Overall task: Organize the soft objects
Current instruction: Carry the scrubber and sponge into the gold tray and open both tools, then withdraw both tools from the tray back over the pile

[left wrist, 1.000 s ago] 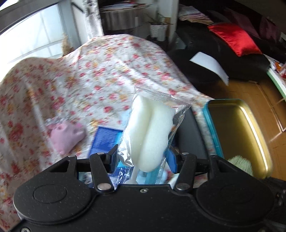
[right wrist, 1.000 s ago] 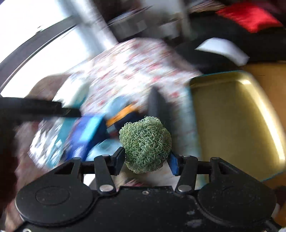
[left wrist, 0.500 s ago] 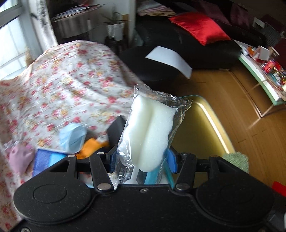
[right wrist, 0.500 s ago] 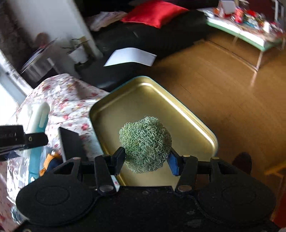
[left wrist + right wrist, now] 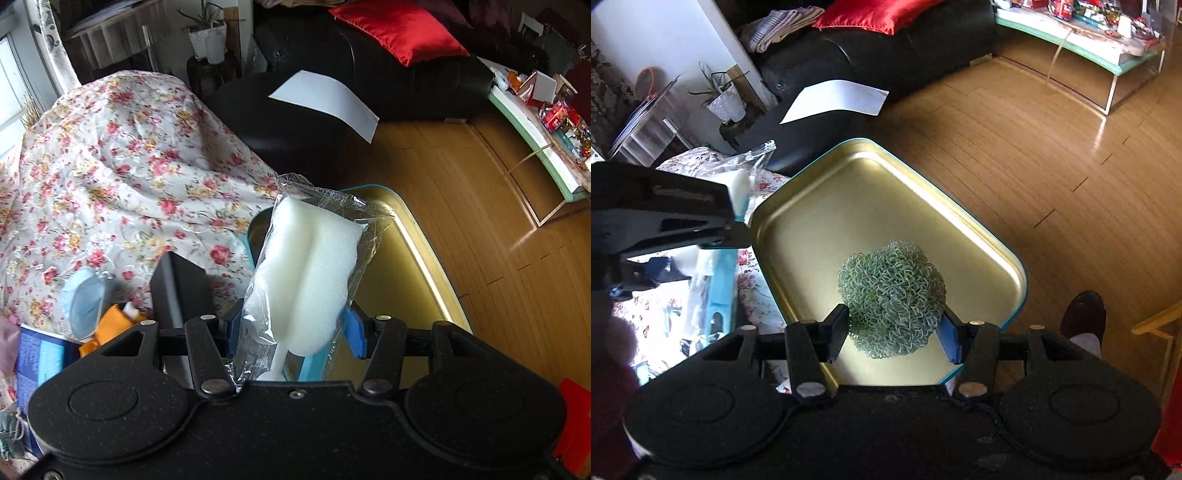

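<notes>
My left gripper [image 5: 291, 332] is shut on a white sponge in clear plastic wrap [image 5: 310, 273], held upright over the near left corner of the gold tray [image 5: 402, 266]. My right gripper [image 5: 894, 332] is shut on a green curly scrubber ball [image 5: 892, 297], held above the middle of the gold tray [image 5: 849, 206], which has a teal rim. The left gripper [image 5: 657, 214] also shows at the left of the right wrist view, with the wrapped sponge [image 5: 742, 177] beside the tray's left edge.
A floral cloth [image 5: 122, 177] covers the table left of the tray. On it lie a light blue mask [image 5: 83, 304], an orange item [image 5: 110, 325], a blue packet [image 5: 40, 358] and a black box [image 5: 181, 291]. Wooden floor [image 5: 1015, 147] and a black sofa [image 5: 369, 74] lie beyond.
Both grippers have swung right, from over the floral cloth to over the gold tray, each still holding its object. The scrubber now hangs over the tray's middle.
</notes>
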Demonstrator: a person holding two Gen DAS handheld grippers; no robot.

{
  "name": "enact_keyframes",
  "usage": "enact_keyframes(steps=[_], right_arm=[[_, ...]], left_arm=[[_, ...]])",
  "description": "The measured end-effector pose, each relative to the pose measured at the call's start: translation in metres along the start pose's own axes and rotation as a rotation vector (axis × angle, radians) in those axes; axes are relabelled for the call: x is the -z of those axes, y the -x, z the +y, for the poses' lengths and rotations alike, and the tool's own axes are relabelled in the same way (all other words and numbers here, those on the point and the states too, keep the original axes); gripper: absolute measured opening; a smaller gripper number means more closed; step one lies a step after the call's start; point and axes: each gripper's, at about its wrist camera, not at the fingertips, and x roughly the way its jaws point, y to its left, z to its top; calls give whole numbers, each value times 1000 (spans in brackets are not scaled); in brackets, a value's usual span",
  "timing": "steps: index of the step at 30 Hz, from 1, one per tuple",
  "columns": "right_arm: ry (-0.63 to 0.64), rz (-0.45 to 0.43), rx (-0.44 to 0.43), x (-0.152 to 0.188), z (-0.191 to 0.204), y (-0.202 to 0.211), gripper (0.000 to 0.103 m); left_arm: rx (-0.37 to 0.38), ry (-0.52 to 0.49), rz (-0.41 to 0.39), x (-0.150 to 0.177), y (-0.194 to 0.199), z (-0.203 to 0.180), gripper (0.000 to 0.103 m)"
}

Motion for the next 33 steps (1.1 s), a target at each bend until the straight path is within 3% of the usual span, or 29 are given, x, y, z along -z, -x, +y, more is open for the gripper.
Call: enact_keyframes(steps=[9, 14, 33], right_arm=[[1, 19, 9, -2, 3, -6, 52], [-2, 31, 14, -4, 4, -8, 60], [39, 53, 27, -1, 10, -15, 61]], left_arm=[[13, -4, 26, -4, -17, -15, 52], [6, -6, 16, -4, -21, -16, 74], [-45, -3, -22, 12, 1, 13, 75]])
